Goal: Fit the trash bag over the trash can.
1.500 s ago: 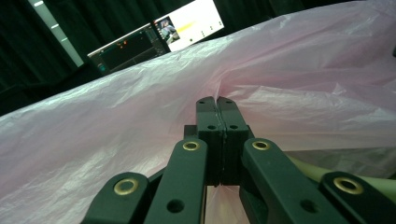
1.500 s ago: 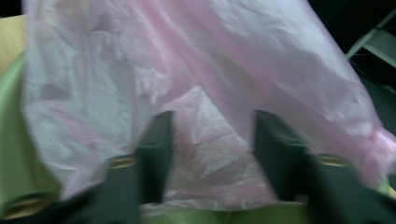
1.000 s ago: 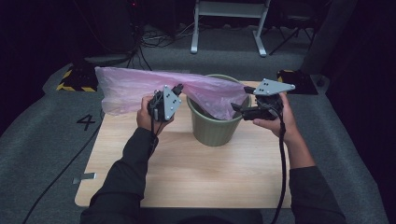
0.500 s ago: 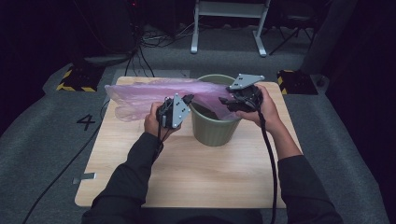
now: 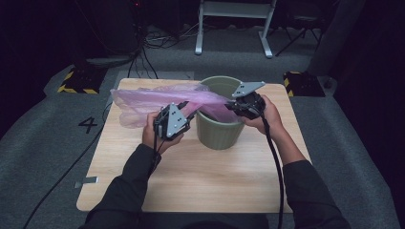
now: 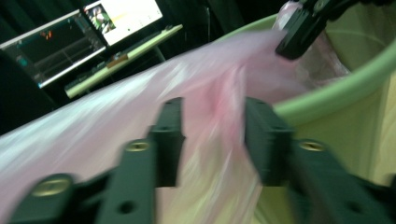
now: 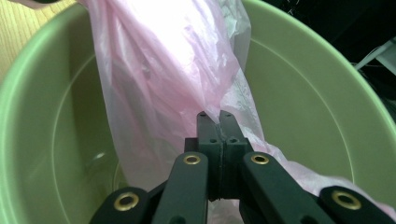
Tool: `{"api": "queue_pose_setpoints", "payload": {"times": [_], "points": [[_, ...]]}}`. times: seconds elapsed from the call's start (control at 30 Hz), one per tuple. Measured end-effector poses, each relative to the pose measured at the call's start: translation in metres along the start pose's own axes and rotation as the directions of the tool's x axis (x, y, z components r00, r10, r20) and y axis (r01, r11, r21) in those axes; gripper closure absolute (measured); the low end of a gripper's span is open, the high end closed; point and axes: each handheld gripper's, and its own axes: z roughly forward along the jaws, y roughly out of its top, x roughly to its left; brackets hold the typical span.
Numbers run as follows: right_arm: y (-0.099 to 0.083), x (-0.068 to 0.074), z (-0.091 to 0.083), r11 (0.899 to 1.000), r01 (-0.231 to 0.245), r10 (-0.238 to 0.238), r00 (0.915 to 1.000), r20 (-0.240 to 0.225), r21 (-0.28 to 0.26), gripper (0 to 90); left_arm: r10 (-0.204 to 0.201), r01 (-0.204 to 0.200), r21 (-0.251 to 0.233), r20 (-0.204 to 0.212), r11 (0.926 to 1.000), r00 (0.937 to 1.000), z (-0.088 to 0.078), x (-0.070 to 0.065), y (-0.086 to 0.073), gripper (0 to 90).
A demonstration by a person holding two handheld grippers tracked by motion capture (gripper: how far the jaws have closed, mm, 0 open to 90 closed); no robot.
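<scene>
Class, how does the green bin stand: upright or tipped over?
Upright. The green bin stands on its base on the table with its mouth facing up, and the pink bag drapes over its rim.

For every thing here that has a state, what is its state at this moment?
Pink plastic bag: one end inside the bin, the rest lying across the table.
Green round plastic bin: upright, open.
Left gripper: jaws just opened, bag between them.
Right gripper: just closed, shut on the bag inside the bin.
</scene>
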Motion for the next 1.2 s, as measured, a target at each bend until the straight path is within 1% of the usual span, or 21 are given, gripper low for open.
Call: {"api": "queue_pose_setpoints", "payload": {"times": [0.03,0.07,0.13,0.2,0.23,0.37,0.47,0.6,0.67,0.7,0.73,0.77,0.8,0.83,1.0,1.03,1.07,1.1,1.13,1.17,1.2], "points": [[0.000,0.000,0.000,1.000,0.000,0.000,1.0000,0.000,0.000,90.0,-0.006,0.006,0.005,0.000,1.0000,1.0000,-0.004,0.001,-0.002,54.1],[-0.003,-0.003,-0.002,1.000,-0.022,0.022,0.9997,-0.009,-0.016,90.0,-0.031,0.031,0.009,-0.007,0.9995,0.9995,-0.014,0.007,-0.008,46.2],[-0.004,-0.006,-0.003,0.999,-0.033,0.033,0.9994,-0.014,-0.021,90.0,-0.053,0.054,0.028,-0.013,0.9982,0.9985,-0.024,0.013,-0.015,40.0],[-0.004,-0.007,-0.004,0.999,-0.038,0.038,0.9992,-0.012,-0.023,90.0,-0.063,0.063,0.038,-0.011,0.9973,0.9980,-0.029,0.016,-0.020,38.0],[-0.004,-0.009,-0.004,0.999,-0.048,0.048,0.9988,-0.014,-0.016,90.0,-0.067,0.068,0.063,-0.019,0.9957,0.9976,-0.035,0.019,-0.027,31.9],[-0.004,-0.010,-0.004,0.998,-0.054,0.054,0.9984,-0.016,-0.015,90.0,-0.098,0.099,0.085,-0.017,0.9915,0.9951,-0.042,0.025,-0.039,21.7],[-0.005,-0.012,-0.004,0.998,-0.066,0.066,0.9976,-0.022,-0.015,90.0,-0.148,0.146,0.125,0.003,0.9813,0.9891,-0.041,0.029,-0.052,17.2],[-0.006,-0.014,-0.005,0.997,-0.076,0.076,0.9970,-0.018,-0.013,90.0,-0.120,0.114,0.175,0.024,0.9780,0.9925,-0.034,0.024,-0.059,16.5],[-0.009,-0.017,-0.009,0.996,-0.084,0.084,0.9963,-0.019,-0.010,90.0,-0.104,0.104,0.220,-0.010,0.9699,0.9945,-0.023,0.023,-0.067,17.3],[-0.009,-0.017,-0.009,0.996,-0.084,0.084,0.9963,-0.019,-0.010,90.0,-0.104,0.104,0.220,-0.010,0.9699,0.9945,-0.023,0.023,-0.067,19.3],[-0.010,-0.019,-0.011,0.996,-0.090,0.090,0.9958,-0.017,-0.011,90.0,-0.094,0.104,0.229,-0.054,0.9679,0.9941,-0.016,0.024,-0.070,24.8],[-0.011,-0.020,-0.012,0.995,-0.096,0.096,0.9953,-0.017,-0.014,90.0,-0.093,0.107,0.224,-0.069,0.9689,0.9932,-0.014,0.025,-0.071,28.4],[-0.012,-0.021,-0.014,0.995,-0.100,0.099,0.9948,-0.024,-0.016,90.0,-0.093,0.107,0.224,-0.069,0.9689,0.9932,-0.014,0.025,-0.071,37.1],[-0.013,-0.021,-0.014,0.995,-0.099,0.099,0.9950,-0.017,-0.014,90.0,-0.080,0.100,0.221,-0.094,0.9701,0.9923,-0.012,0.026,-0.070,55.4],[-0.017,-0.023,-0.017,0.994,-0.106,0.106,0.9939,-0.032,-0.016,89.7,-0.063,0.082,0.135,-0.142,0.9874,0.9879,-0.017,0.032,-0.065,89.0],[-0.018,-0.023,-0.017,0.994,-0.108,0.107,0.9936,-0.036,-0.018,89.3,-0.063,0.082,0.135,-0.142,0.9874,0.9879,-0.017,0.032,-0.065,89.7],[-0.019,-0.023,-0.017,0.994,-0.108,0.107,0.9936,-0.036,-0.018,89.3,-0.100,0.112,0.075,-0.154,0.9908,0.9830,-0.024,0.040,-0.059,89.9],[-0.019,-0.023,-0.017,0.994,-0.108,0.107,0.9936,-0.036,-0.018,89.3,-0.100,0.112,0.075,-0.154,0.9908,0.9830,-0.024,0.040,-0.059,90.0],[-0.020,-0.023,-0.017,0.994,-0.106,0.105,0.9935,-0.044,-0.015,89.8,-0.129,0.135,0.020,-0.180,0.9907,0.9753,-0.030,0.046,-0.051,90.0],[-0.020,-0.023,-0.017,0.994,-0.106,0.105,0.9935,-0.044,-0.015,89.8,-0.129,0.135,0.020,-0.180,0.9907,0.9753,-0.030,0.046,-0.051,90.0],[-0.020,-0.022,-0.017,0.995,-0.103,0.102,0.9937,-0.046,-0.012,89.9,-0.140,0.140,-0.011,-0.181,0.9901,0.9734,-0.035,0.051,-0.043,90.0]]}}
